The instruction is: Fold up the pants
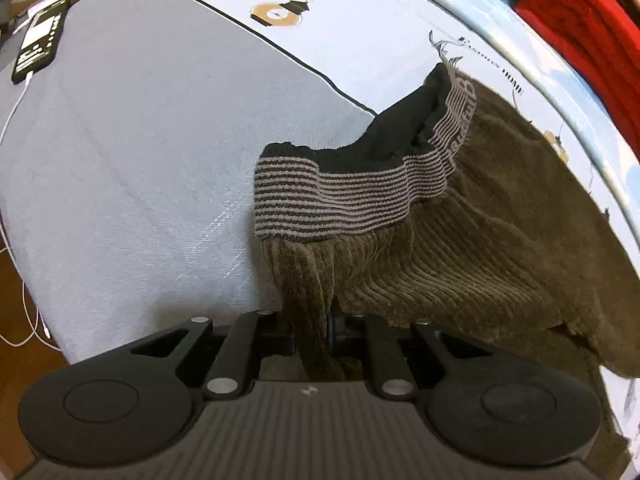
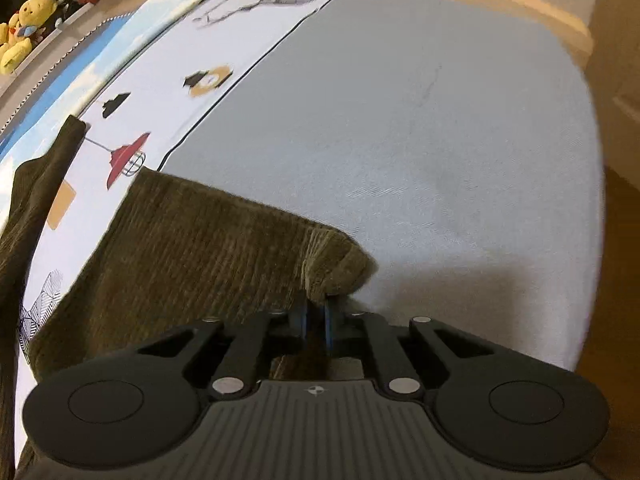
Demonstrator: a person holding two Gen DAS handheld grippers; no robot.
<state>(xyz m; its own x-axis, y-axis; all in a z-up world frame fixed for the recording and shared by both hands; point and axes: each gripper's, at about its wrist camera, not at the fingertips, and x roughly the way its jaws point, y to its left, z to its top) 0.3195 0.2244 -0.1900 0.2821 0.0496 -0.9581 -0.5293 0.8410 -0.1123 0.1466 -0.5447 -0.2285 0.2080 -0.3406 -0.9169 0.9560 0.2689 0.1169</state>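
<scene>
1. The pants (image 1: 460,264), brown corduroy with a striped grey-and-dark waistband (image 1: 352,196), lie on a bed sheet (image 1: 140,160) that is plain grey on one part and white with printed lamps on the other.
2. The left gripper (image 1: 314,330) points steeply down at the pants just below the waistband; its jaws are drawn almost together and pinch a bunched fold of corduroy, which rises between them toward the band.
3. The waistband stands lifted off the sheet, its dark lining (image 1: 400,136) showing beyond the stripes.
4. The right gripper (image 2: 316,320) sits at the hem end of one leg of the pants (image 2: 192,248); its jaws are nearly closed, and the rounded cuff (image 2: 340,264) is nipped at its near edge between the blue-lined pads.
5. From the pants, a phone (image 1: 38,40) on a white cable (image 1: 16,108) lies far across the grey part of the sheet.
6. Beyond the pants on the printed side, a red blanket (image 1: 580,40) lies off the sheet's edge.
7. Yellow plush toys (image 2: 24,36) sit past the printed border, well apart from the pants.
</scene>
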